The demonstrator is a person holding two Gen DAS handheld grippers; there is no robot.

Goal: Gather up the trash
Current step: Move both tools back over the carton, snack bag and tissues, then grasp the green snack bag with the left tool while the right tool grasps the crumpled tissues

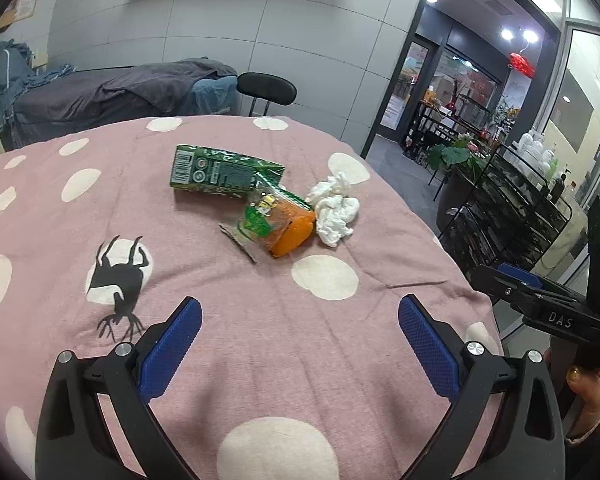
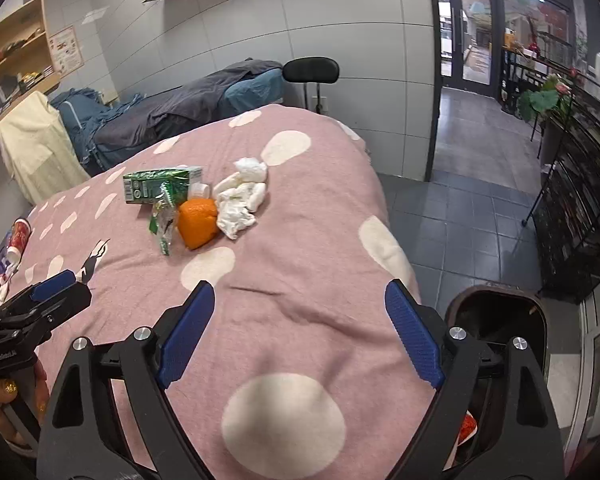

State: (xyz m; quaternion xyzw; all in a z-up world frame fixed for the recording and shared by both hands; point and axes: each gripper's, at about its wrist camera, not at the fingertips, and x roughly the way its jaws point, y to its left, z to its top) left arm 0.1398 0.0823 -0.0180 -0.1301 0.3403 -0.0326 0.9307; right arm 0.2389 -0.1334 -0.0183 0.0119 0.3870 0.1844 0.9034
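Both grippers hover over the near edge of a worktop [image 1: 260,360] under a pink dotted cloth, each with jaws wide apart and nothing between them: left gripper [image 1: 300,340], right gripper [image 2: 300,332]. The trash lies in one tight heap toward the far middle of the cloth, well apart from either gripper: a green carton [image 1: 220,174] on its side, a clear wrapper [image 1: 260,216] draped partly over an orange block [image 1: 294,234], and a crumpled tissue [image 1: 334,210] touching the block's right side. A dark bin [image 2: 500,320] stands on the floor just off the worktop's near right corner, seen only in the right wrist view; it appears to hold something red already. Likely hazards, judged from this layout: the items touch, so closing on one may drag or scatter its neighbours; the wrapper is thin and flat, and the jaws may pinch cloth along with it; the tissue is soft and may tear or slip; the two grippers sit close and could collide if both reach for the heap.
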